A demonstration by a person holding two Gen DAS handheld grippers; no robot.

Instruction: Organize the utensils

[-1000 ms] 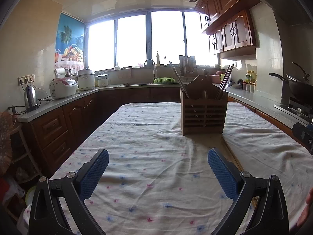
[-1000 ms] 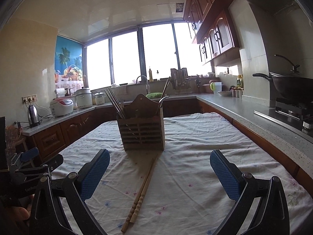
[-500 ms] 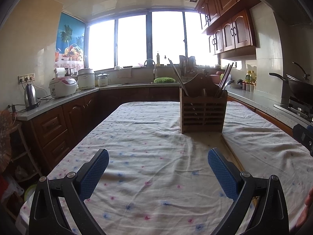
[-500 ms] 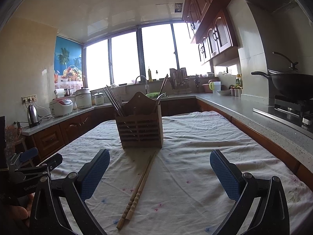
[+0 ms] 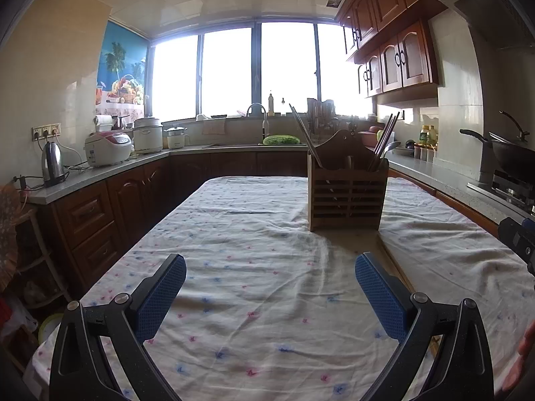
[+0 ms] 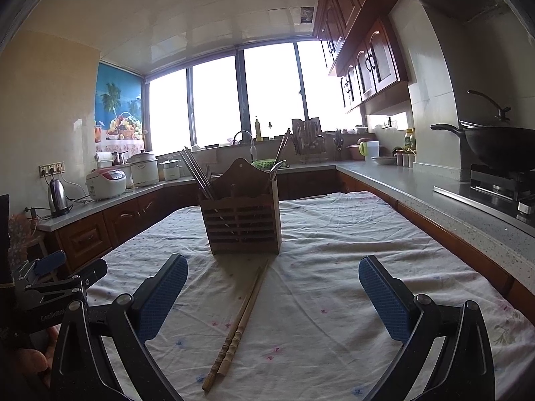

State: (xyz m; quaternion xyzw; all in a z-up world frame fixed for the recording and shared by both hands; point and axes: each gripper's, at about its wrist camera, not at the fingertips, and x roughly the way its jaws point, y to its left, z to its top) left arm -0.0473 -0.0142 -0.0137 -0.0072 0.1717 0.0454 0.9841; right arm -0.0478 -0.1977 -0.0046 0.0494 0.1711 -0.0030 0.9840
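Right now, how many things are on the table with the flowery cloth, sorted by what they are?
Slatted wooden utensil holder: 1
Loose bamboo chopsticks with carved handles, lying on the cloth: 2
Total: 3
Both grippers, left gripper and right gripper, are open above the cloth, not on it.

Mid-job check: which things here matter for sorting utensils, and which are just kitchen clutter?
Job: pair of long bamboo chopsticks lying on the cloth; slatted wooden utensil holder; open right gripper.
Clutter: steel electric kettle; white rice cooker; black wok.

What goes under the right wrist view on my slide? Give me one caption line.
Open right gripper faces wooden chopsticks lying on the tablecloth before a slatted utensil holder.
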